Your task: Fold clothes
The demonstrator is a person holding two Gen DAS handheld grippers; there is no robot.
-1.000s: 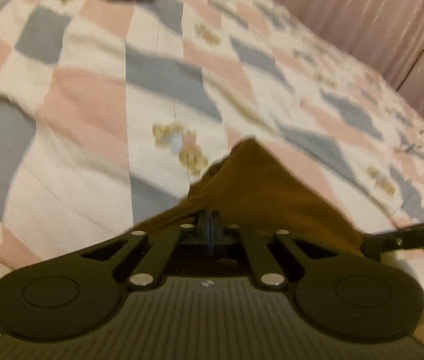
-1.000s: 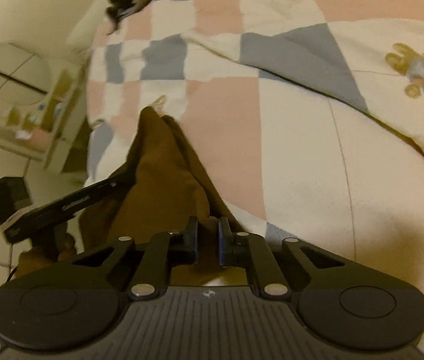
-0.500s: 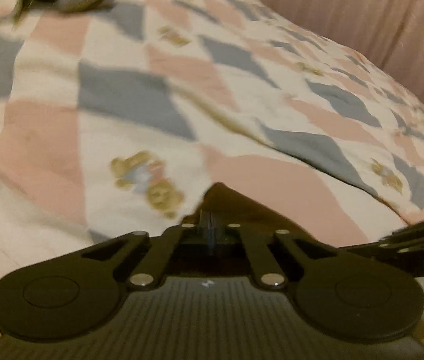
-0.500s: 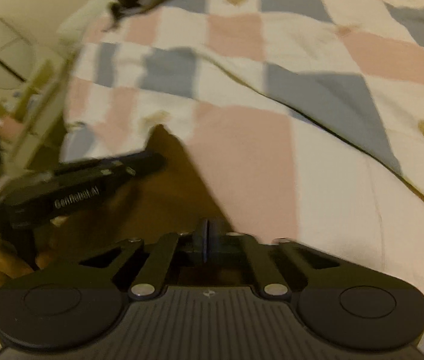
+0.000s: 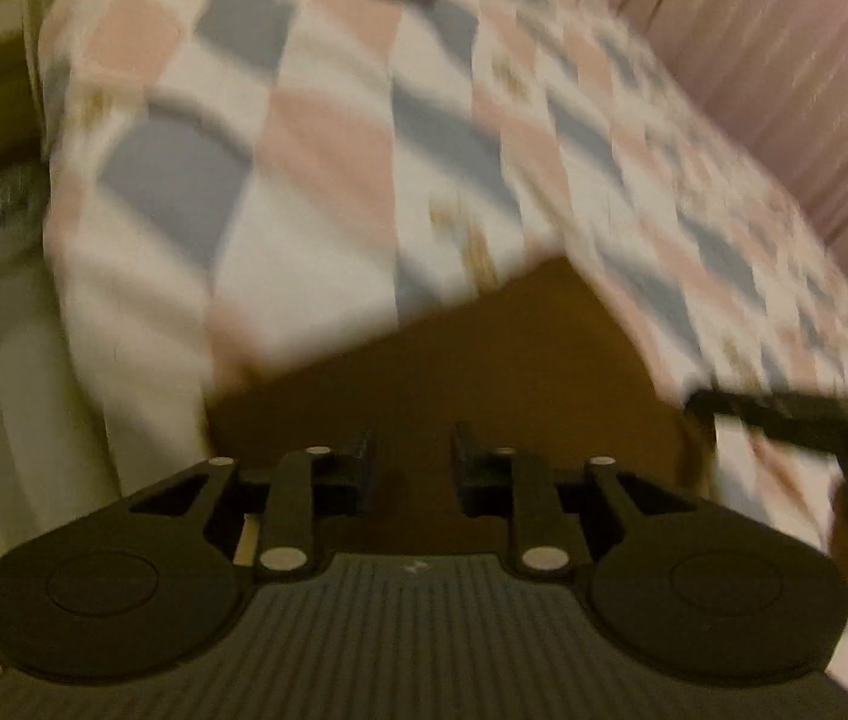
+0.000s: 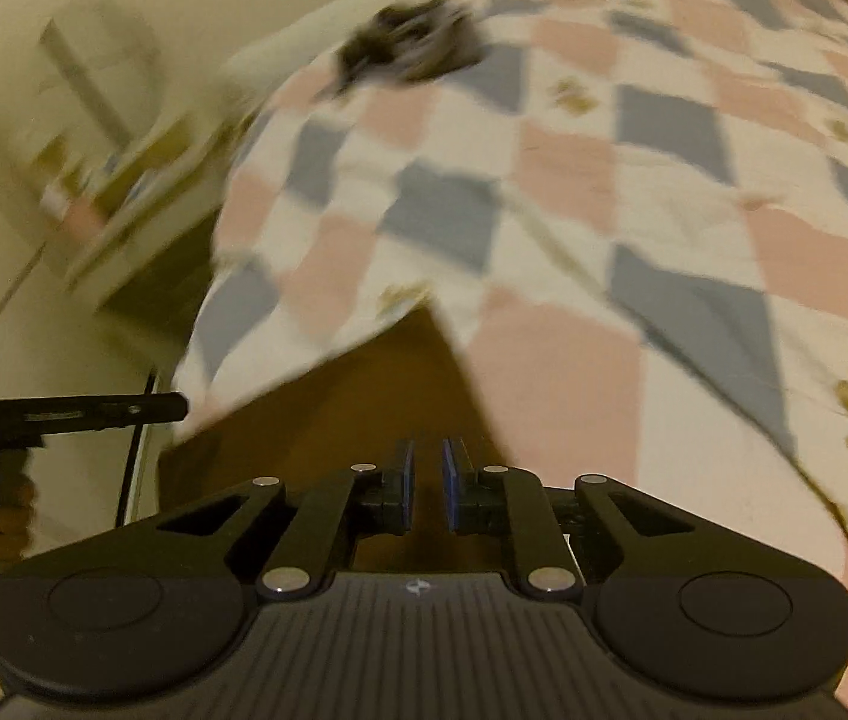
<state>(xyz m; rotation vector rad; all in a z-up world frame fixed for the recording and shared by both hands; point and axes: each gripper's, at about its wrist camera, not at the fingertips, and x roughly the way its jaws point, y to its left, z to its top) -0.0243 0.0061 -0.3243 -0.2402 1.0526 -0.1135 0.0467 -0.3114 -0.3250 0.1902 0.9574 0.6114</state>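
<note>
A brown garment lies flat near the front edge of the bed, just ahead of both grippers; it also shows in the right wrist view. My left gripper is open and empty, its fingers apart above the brown cloth. My right gripper is open by a narrow gap, its blue pads apart with nothing between them. The right gripper's arm shows at the right in the left wrist view, the left gripper's arm at the left in the right wrist view. Both views are blurred.
The bed carries a quilt of pink, grey and white diamonds. A dark grey garment lies crumpled at the far end of the bed. Pink curtains hang at the right. A shelf unit and pale floor lie left of the bed.
Both grippers have opened and let go of the brown garment. They have pulled back and up from the bed, and the garment now lies spread flatter.
</note>
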